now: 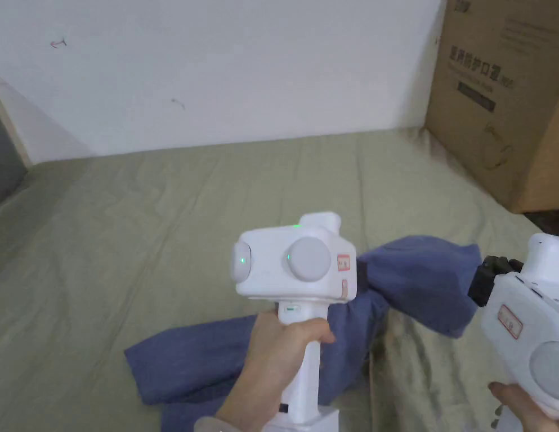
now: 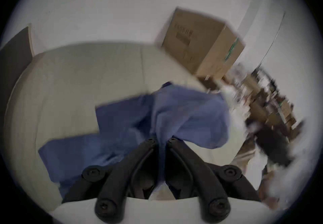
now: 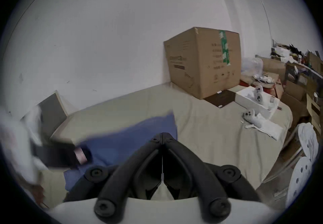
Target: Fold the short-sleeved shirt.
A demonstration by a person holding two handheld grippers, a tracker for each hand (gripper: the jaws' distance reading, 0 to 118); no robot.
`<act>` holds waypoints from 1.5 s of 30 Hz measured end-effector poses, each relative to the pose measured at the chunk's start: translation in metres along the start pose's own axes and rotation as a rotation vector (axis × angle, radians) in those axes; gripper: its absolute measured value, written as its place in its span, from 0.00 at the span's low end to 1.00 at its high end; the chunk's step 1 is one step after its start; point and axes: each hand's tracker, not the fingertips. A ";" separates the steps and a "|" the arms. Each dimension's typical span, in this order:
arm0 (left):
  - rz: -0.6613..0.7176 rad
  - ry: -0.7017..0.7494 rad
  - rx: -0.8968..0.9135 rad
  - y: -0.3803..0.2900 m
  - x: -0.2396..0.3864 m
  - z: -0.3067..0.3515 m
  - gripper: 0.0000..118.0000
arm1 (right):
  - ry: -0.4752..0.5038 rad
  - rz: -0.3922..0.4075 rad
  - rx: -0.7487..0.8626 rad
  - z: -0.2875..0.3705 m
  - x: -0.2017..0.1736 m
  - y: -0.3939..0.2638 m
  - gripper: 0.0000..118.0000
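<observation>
Left tongs [image 2: 161, 141] pinch a bunch of the blue shirt [image 1: 419, 275], right tongs [image 3: 162, 136] closed empty; shirt's crumpled on the bed [image 1: 160, 225] at 6 o'clock, so shake it flat before creasing.

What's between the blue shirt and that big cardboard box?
Just bare olive sheet, in the head view. The shirt and the box lie apart, nothing between them.

Storeroom-like bedroom: sheeted bed [image 1: 160, 225], cardboard box [image 3: 201, 63]
</observation>
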 end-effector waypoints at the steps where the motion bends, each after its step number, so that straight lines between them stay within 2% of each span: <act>1: 0.015 0.025 -0.055 -0.019 -0.009 -0.028 0.04 | -0.010 0.004 -0.003 0.000 0.006 -0.003 0.00; 5: 0.062 0.110 -0.278 -0.088 -0.037 -0.095 0.04 | -0.033 0.031 -0.051 -0.002 0.012 -0.016 0.00; 7: 0.058 0.087 -0.180 -0.099 -0.041 -0.092 0.04 | -0.023 0.030 -0.071 -0.002 0.010 -0.022 0.00; 9: 0.049 0.097 -0.185 -0.089 -0.033 -0.079 0.04 | -0.024 0.036 -0.093 -0.005 0.006 -0.026 0.00; 11: 0.030 0.086 -0.179 -0.082 -0.034 -0.079 0.10 | -0.016 0.027 -0.113 -0.011 0.004 -0.029 0.00; 12: 0.010 0.078 -0.185 -0.081 -0.036 -0.079 0.18 | -0.002 0.017 -0.119 -0.011 0.001 -0.030 0.00; 13: 0.004 0.069 -0.195 -0.079 -0.036 -0.077 0.38 | 0.012 0.015 -0.124 -0.010 -0.002 -0.031 0.00; 15: 0.026 0.034 -0.205 -0.078 -0.044 -0.069 0.90 | 0.025 0.036 -0.132 -0.010 -0.012 -0.032 0.00; 16: 0.051 0.029 -0.207 -0.077 -0.050 -0.062 0.98 | 0.034 0.058 -0.132 -0.009 -0.017 -0.032 0.00; 18: 0.089 0.005 -0.119 -0.077 -0.060 -0.038 0.92 | 0.050 0.086 -0.136 -0.008 -0.026 -0.032 0.00; 21: 0.117 0.052 -0.071 -0.068 -0.081 0.003 0.87 | 0.082 0.099 -0.136 -0.008 -0.042 -0.030 0.00; 22: 0.122 0.065 -0.033 -0.067 -0.092 0.018 0.76 | 0.094 0.102 -0.136 -0.008 -0.048 -0.030 0.00; 23: 0.129 0.091 -0.015 -0.069 -0.103 0.030 0.59 | 0.108 0.107 -0.136 -0.008 -0.053 -0.029 0.00; 24: 0.133 0.137 -0.012 -0.073 -0.115 0.042 0.33 | 0.123 0.114 -0.137 -0.008 -0.059 -0.030 0.00; 25: 0.128 0.184 -0.010 -0.078 -0.130 0.046 0.00 | 0.129 0.122 -0.137 -0.009 -0.065 -0.032 0.00; 28: 0.133 0.275 -0.037 -0.104 -0.162 0.054 0.00 | 0.159 0.146 -0.161 -0.013 -0.083 -0.042 0.00; 30: 0.217 0.230 -0.074 -0.114 -0.191 0.051 0.00 | 0.172 0.158 -0.186 -0.017 -0.093 -0.053 0.00; 32: 0.294 0.210 -0.051 -0.115 -0.210 0.052 0.00 | 0.186 0.156 -0.217 -0.025 -0.101 -0.062 0.00; 35: 0.311 0.299 0.014 -0.107 -0.233 0.054 0.01 | 0.197 0.146 -0.251 -0.040 -0.109 -0.071 0.00; 36: 0.314 0.326 0.037 -0.097 -0.246 0.055 0.07 | 0.197 0.151 -0.260 -0.045 -0.111 -0.073 0.00; 39: 0.360 0.384 0.059 -0.070 -0.297 0.038 0.79 | 0.188 0.168 -0.273 -0.059 -0.115 -0.076 0.00; 40: 0.371 0.399 0.031 -0.062 -0.309 0.028 0.99 | 0.185 0.170 -0.278 -0.064 -0.115 -0.076 0.00; 41: 0.383 0.413 0.011 -0.060 -0.319 0.022 1.00 | 0.184 0.169 -0.283 -0.069 -0.116 -0.077 0.00; 42: 0.376 0.419 0.010 -0.058 -0.327 0.014 0.97 | 0.183 0.168 -0.290 -0.073 -0.116 -0.077 0.00; 44: 0.379 0.444 -0.065 -0.057 -0.335 -0.005 0.89 | 0.184 0.166 -0.303 -0.081 -0.117 -0.078 0.00; 45: 0.372 0.441 -0.114 -0.061 -0.340 -0.018 0.82 | 0.185 0.169 -0.311 -0.086 -0.117 -0.079 0.00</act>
